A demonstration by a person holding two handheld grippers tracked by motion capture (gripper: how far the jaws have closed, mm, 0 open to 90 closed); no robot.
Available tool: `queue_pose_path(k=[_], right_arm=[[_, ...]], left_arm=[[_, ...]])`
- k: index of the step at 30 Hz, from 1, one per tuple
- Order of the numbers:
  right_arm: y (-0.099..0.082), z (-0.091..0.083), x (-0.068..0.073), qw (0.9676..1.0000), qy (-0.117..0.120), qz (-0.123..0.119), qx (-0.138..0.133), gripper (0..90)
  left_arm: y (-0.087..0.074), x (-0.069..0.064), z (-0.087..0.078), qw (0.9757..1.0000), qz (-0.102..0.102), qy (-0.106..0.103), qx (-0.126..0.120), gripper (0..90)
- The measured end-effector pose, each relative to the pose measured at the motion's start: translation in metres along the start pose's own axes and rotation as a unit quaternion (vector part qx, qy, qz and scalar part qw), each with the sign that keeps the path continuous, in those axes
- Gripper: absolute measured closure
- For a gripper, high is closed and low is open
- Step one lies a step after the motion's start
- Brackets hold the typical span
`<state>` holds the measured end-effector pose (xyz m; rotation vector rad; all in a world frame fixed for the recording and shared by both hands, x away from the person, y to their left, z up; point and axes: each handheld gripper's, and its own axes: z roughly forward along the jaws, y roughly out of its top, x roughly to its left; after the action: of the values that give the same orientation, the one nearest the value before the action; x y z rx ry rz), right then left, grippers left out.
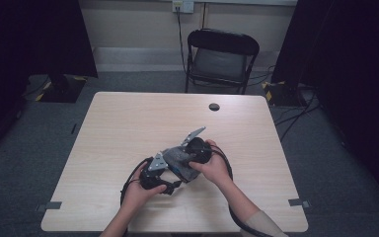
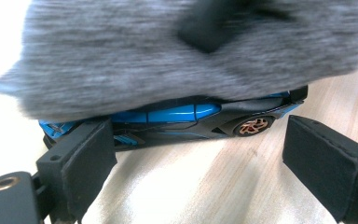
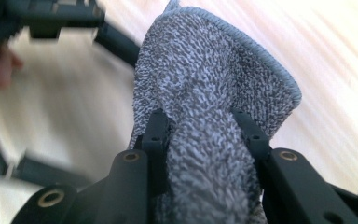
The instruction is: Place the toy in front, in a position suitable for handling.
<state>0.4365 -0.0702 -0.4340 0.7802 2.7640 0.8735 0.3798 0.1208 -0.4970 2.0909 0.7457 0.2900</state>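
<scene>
From above, a person works near the front middle of a wooden surface (image 1: 128, 123), both hands closed in on a small blue car (image 1: 180, 173) half hidden under a grey cloth (image 1: 177, 157). The left tongs (image 1: 170, 186) sit just left of the car; the right tongs (image 1: 190, 160) come in from its right, holding the cloth over it.

Along the left tongs (image 2: 200, 154), the jaws stand apart on either side of the car (image 2: 177, 119), one pad (image 2: 86, 161) by its nose, the other short of its rear wheel, neither pressing. The cloth (image 2: 168, 51) is draped on the roof. Unclamped, the car could roll or skid on the surface (image 2: 191, 186) if the cloth drags across it.

Along the right tongs (image 3: 205, 128), the jaws are clamped on a bunched fold of cloth (image 3: 214, 88), the surface (image 3: 331, 70) blurred behind. The fold is thick and loosely gathered, so a hard wipe could pull it free, or the loose edge could snag on the left tongs (image 3: 51, 18) beyond the cloth.
</scene>
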Motion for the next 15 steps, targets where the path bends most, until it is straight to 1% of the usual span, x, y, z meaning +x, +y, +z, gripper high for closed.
queue_pose_path(k=[1, 3, 4, 5, 6, 7, 8, 9, 10, 12, 14, 15], right_arm=[[-0.004, -0.002, 0.001, 1.0000, 0.002, 0.001, 0.000, 63.9], [-0.021, -0.012, 0.002, 1.0000, 0.007, 0.004, -0.005, 64.0], [-0.021, -0.012, 0.002, 1.0000, 0.007, 0.004, -0.005, 64.0], [-0.027, -0.019, 0.002, 1.0000, 0.007, 0.005, -0.005, 63.9], [-0.027, -0.019, 0.002, 1.0000, 0.007, 0.005, -0.005, 63.9], [-0.032, -0.026, -0.003, 0.9999, 0.001, 0.010, -0.012, 64.0], [-0.032, -0.026, -0.003, 0.9999, 0.001, 0.010, -0.012, 64.0], [-0.033, -0.029, -0.008, 0.9997, -0.002, 0.019, -0.016, 63.9], [-0.034, -0.033, -0.018, 0.9989, -0.009, 0.036, -0.029, 64.0], [-0.035, -0.034, -0.029, 0.9976, -0.012, 0.055, -0.040, 64.0], [-0.034, -0.031, -0.040, 0.9966, -0.030, 0.065, -0.041, 64.1], [-0.033, -0.028, -0.045, 0.9962, -0.033, 0.068, -0.042, 64.1]], left_arm=[[0.000, 0.000, 0.000, 1.0000, -0.002, 0.000, 0.000, 8.9], [0.000, -0.001, 0.000, 1.0000, 0.000, 0.001, 0.002, 9.0], [0.000, -0.001, 0.000, 1.0000, 0.001, 0.002, 0.002, 9.0], [0.000, -0.001, 0.000, 1.0000, 0.001, 0.002, 0.003, 9.0], [0.000, -0.001, 0.000, 1.0000, 0.001, 0.002, 0.003, 9.0], [0.000, -0.001, 0.000, 1.0000, 0.002, 0.002, 0.004, 9.0], [0.000, -0.002, 0.000, 1.0000, 0.002, 0.003, 0.004, 9.0], [0.000, -0.001, 0.000, 1.0000, 0.002, 0.001, 0.004, 8.9], [0.000, -0.001, 0.000, 1.0000, 0.001, 0.001, 0.004, 8.9], [0.000, -0.001, 0.000, 1.0000, -0.001, 0.000, 0.003, 8.8], [0.000, 0.000, 0.000, 1.0000, -0.002, -0.002, 0.002, 8.9], [0.000, 0.000, 0.000, 1.0000, -0.003, -0.003, 0.002, 8.9]])
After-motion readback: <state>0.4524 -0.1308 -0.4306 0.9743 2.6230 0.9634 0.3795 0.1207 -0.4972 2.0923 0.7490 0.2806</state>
